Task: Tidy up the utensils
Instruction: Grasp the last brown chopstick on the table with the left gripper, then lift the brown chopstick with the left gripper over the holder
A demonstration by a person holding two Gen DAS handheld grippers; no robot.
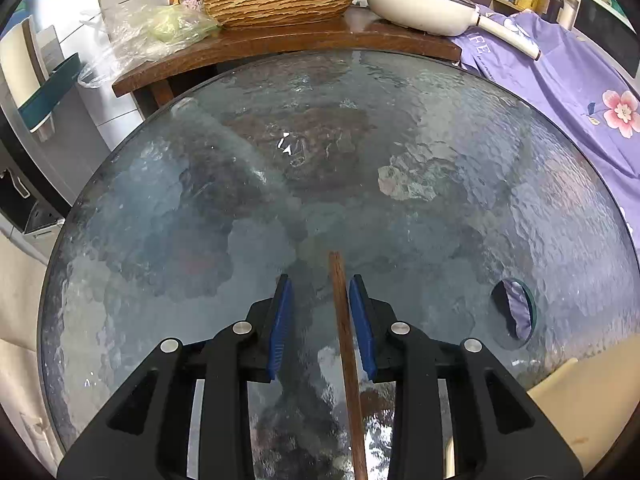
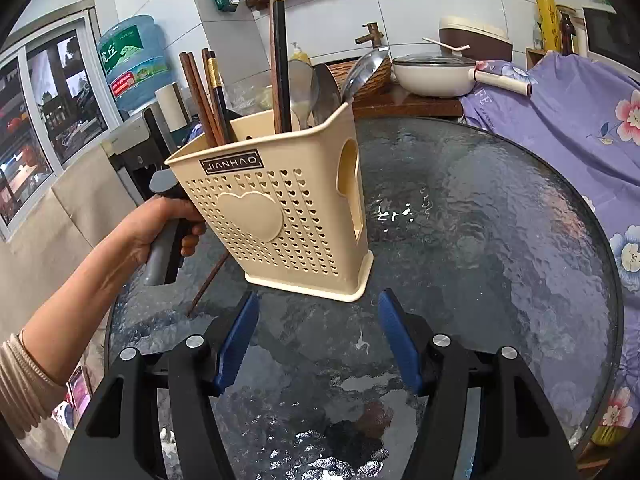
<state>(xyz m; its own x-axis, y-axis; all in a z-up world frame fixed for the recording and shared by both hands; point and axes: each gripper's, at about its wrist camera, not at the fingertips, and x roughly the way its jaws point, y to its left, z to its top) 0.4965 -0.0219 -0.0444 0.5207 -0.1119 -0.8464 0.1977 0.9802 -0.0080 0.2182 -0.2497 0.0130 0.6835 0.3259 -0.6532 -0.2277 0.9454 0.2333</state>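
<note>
Both wrist views read bright and even for me, daylight-ish w/ no hard shadows, and focus is sharp from the pads out to the far wall. I get white glare specks on the round rippled-glass tabletop (image 1: 440,208) near its middle, plus broader pale sheen close to the lens, and the texture smears whatever shows through it. Heavy fisheye bend at the edges, black vignette in the corners; window at left (image 2: 36,120) looks slightly blown out.
</note>
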